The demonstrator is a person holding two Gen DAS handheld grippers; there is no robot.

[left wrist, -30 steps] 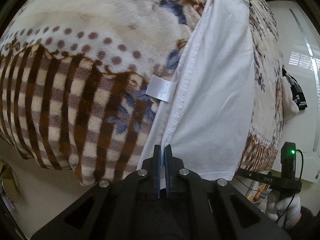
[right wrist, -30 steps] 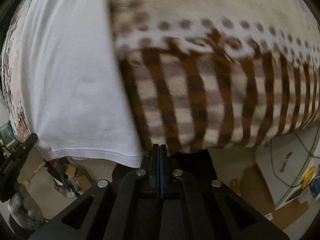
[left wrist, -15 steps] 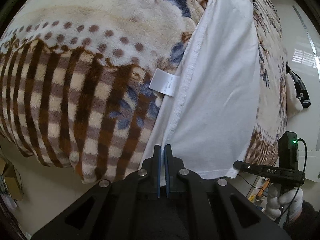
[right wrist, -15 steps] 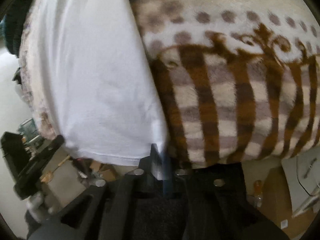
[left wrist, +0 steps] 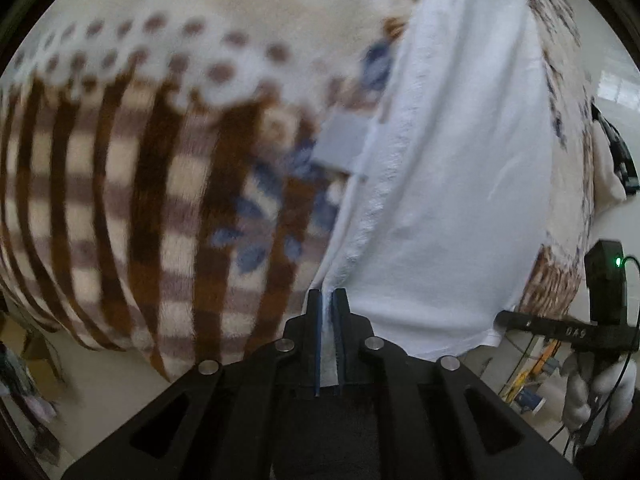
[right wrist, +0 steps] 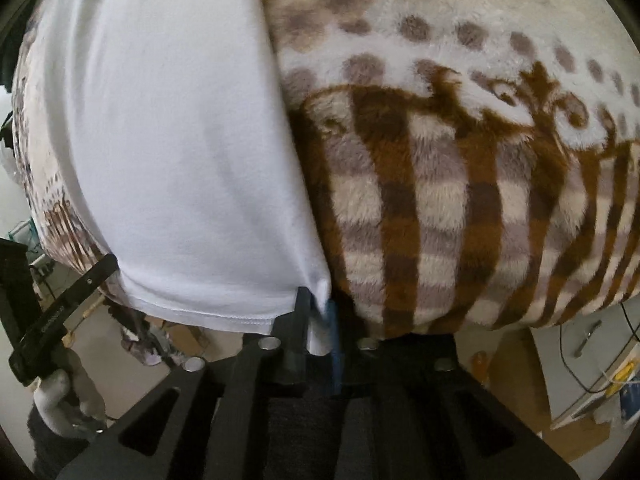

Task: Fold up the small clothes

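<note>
**Both Tools Positioned at the Near Hem Corners of the White Garment**

A white garment [left wrist: 460, 168] was laid flat on a plush blanket [left wrist: 120, 200] patterned with brown and grey checks, a dotted cream band and blue floral motifs. The garment was folded lengthwise into a long strip, with its hem at the near edge of the blanket. A rough, fringed fabric edge ran along its left side in the left wrist view. A small white care label [left wrist: 340, 146] protruded from that edge and rested on the blanket.

The left tool [left wrist: 329, 304] was clenched on the near left corner of the garment. A narrow strip of white fabric was seen pinched between its blue-lined pads.

The right tool [right wrist: 318, 316] was positioned at the near right corner of the garment [right wrist: 160, 140]. Its jaws had just been opening, and a visible gap was present between them. The white corner of the hem lay within that gap; firm pressure from the pads was not evident.

Each tool was visible in the opposite view, held by a hand in a white glove [left wrist: 580, 392]. A green indicator light [left wrist: 619, 262] was lit on the right tool's body. Floor clutter was seen beyond the blanket edge but could not be identified.
</note>
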